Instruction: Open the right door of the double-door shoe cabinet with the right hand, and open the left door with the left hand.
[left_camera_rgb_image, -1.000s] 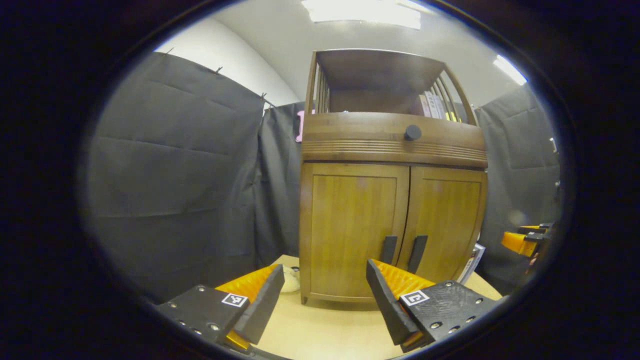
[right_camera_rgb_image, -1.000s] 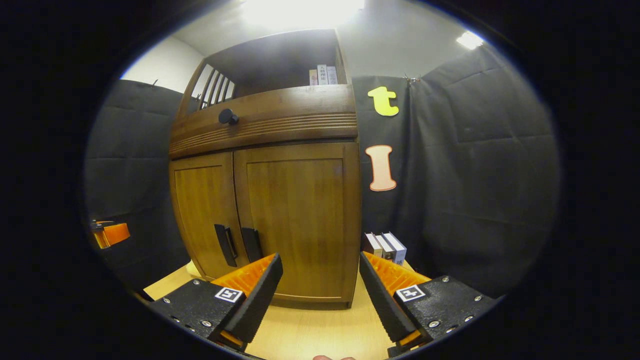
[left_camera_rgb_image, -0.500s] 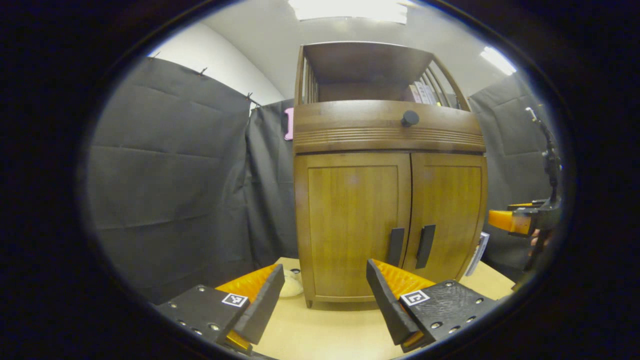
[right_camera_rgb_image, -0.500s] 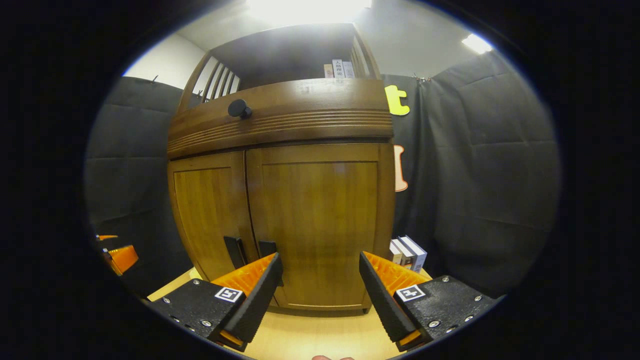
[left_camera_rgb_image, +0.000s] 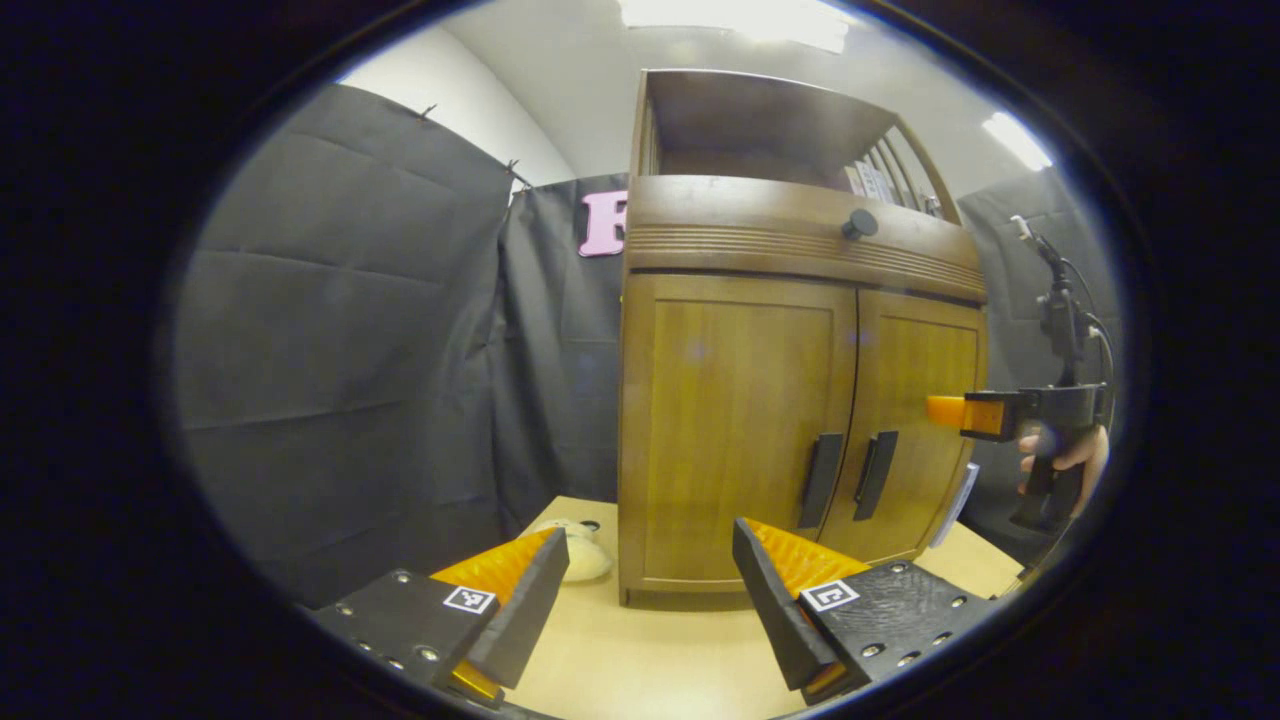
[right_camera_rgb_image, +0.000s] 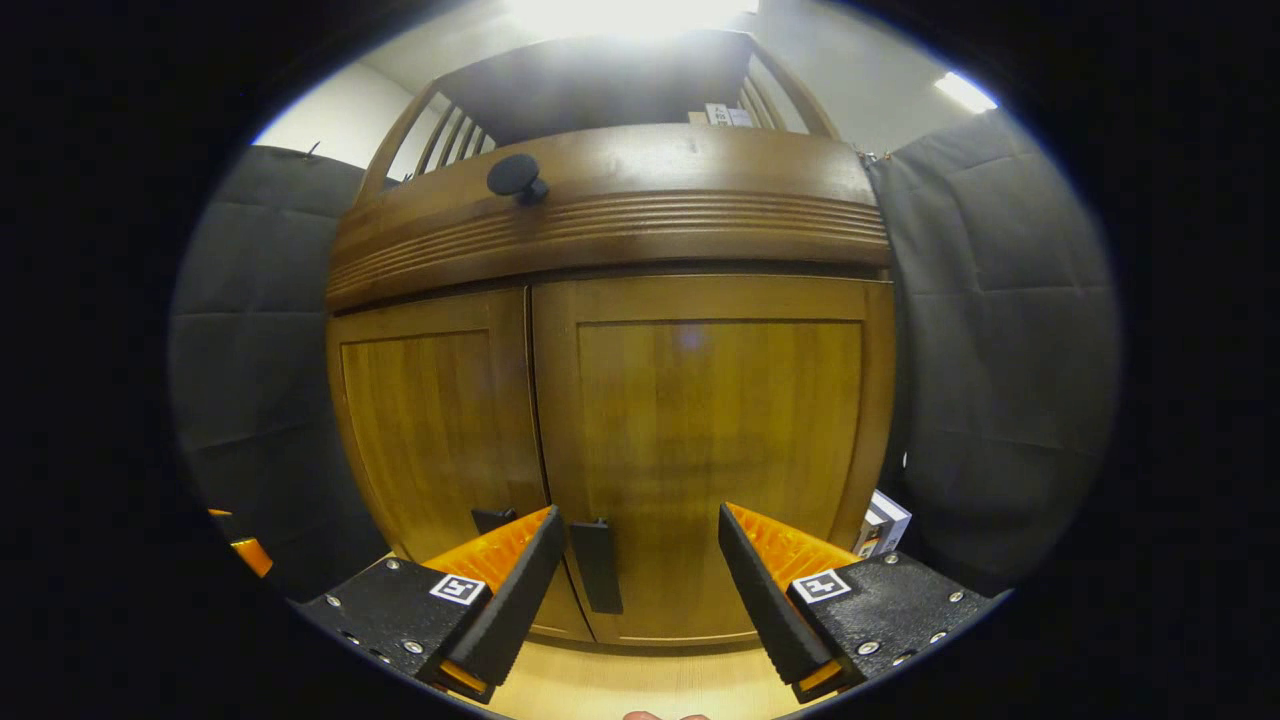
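On the pale wooden bench stands the double-door shoe cabinet, its base at the bench's far side in the left gripper view, toward 12 o'clock from the left gripper. Both doors are closed: the left door and the right door meet at a central seam, each bearing a dark vertical handle just beside that seam, the left handle and the right handle. Above the doors runs a ribbed drawer front with a round dark knob, and over it an open shelf with slatted sides. The left gripper is released, its fingers spread wide and holding nothing, well apart from the cabinet. At 3 o'clock in the same view the right gripper appears, carried by a hand and pointing toward the right door, near it but not touching. In the right gripper view the right gripper is likewise released and empty, close before the right door; the right handle lies between its spread fingers, toward 11 o'clock, untouched. A small pale object rests on the bench at the cabinet's left foot, and books stand beside its right flank.
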